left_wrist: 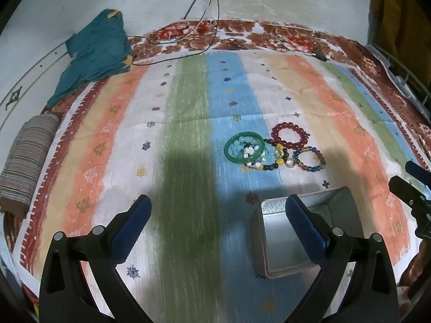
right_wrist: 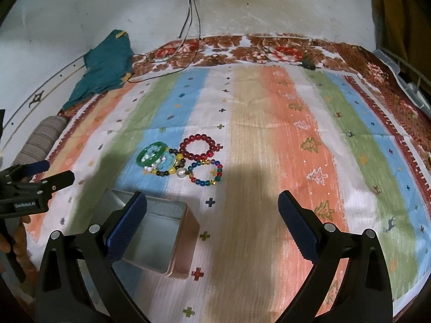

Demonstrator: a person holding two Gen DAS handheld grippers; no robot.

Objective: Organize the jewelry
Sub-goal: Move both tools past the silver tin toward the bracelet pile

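A pile of bracelets lies on the striped cloth: a green bangle (left_wrist: 243,147) (right_wrist: 150,154), a red bead bracelet (left_wrist: 289,135) (right_wrist: 200,146), a multicolour bead bracelet (left_wrist: 309,158) (right_wrist: 206,173), and pale blue, white and dark bead strands between them. An open empty metal tin (left_wrist: 285,238) (right_wrist: 159,235) sits nearer than the pile. My left gripper (left_wrist: 218,223) is open and empty, its right finger over the tin. My right gripper (right_wrist: 212,220) is open and empty, its left finger over the tin.
The striped cloth (left_wrist: 188,134) covers a floral mat. A teal garment (left_wrist: 97,51) and a striped roll (left_wrist: 27,158) lie at the left. Cables (left_wrist: 204,10) hang from the wall at the back. A wire rack (left_wrist: 404,70) stands at the right edge.
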